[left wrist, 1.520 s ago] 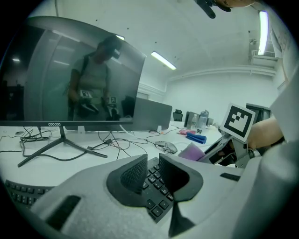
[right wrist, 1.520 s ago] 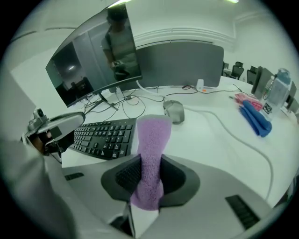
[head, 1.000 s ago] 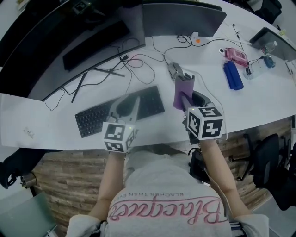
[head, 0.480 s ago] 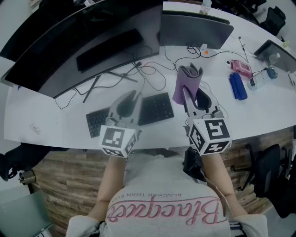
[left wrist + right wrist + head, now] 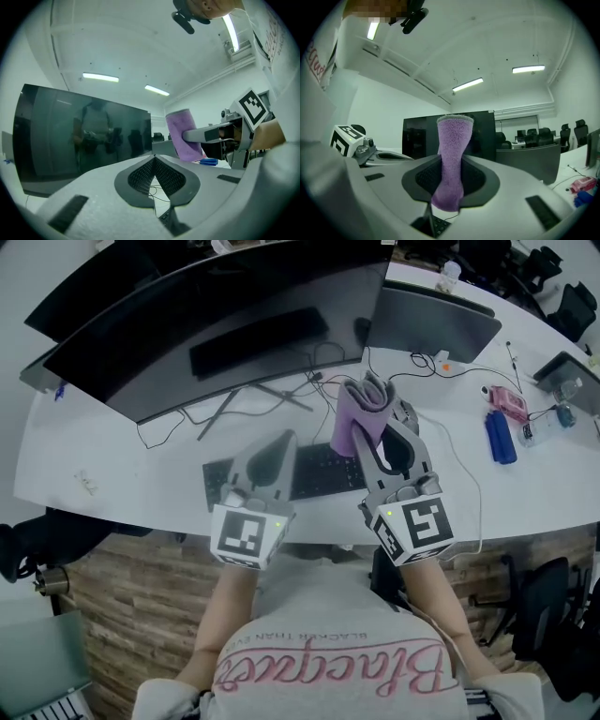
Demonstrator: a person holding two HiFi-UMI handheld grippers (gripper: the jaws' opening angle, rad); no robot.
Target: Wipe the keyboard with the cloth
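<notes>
Head view shows the white surface (image 5: 122,465) carrying the keyboard (image 5: 323,470), just below and ahead of both sets of fingers and not yet touched. The right gripper (image 5: 382,423) pinches the purple cloth (image 5: 356,418) so that a folded length juts past its fingers, likely as the wiping pad. The left gripper (image 5: 284,440) hovers with its fingers pressed together on nothing, perhaps ready to steady the keyboard.

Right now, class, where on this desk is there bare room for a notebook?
The white desk is bare left of the black keyboard, in front of the curved dark monitor, and right of the white cable, near the blue case. Crowded: tangled black cables behind the keyboard.
</notes>
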